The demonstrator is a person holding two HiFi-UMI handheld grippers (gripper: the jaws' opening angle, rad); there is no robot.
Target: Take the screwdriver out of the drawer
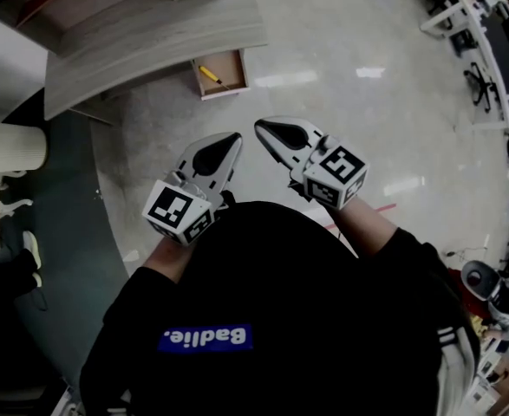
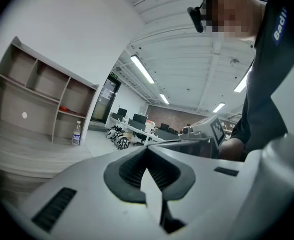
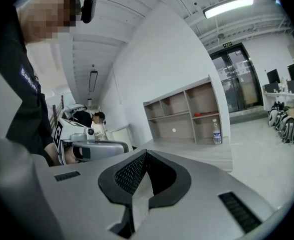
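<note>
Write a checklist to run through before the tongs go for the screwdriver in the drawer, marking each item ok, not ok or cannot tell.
1. Drawer is pulled open: ok.
2. Screwdriver lies in plain sight inside the drawer: ok.
3. Left tongs carry nothing: ok, jaws together with nothing between them.
4. Right tongs carry nothing: ok, jaws together with nothing between them.
5. Jaws are apart, ready to grasp: not ok, both pairs are shut.
6. Tongs have reached the drawer: not ok, both are over the floor, short of it.
</note>
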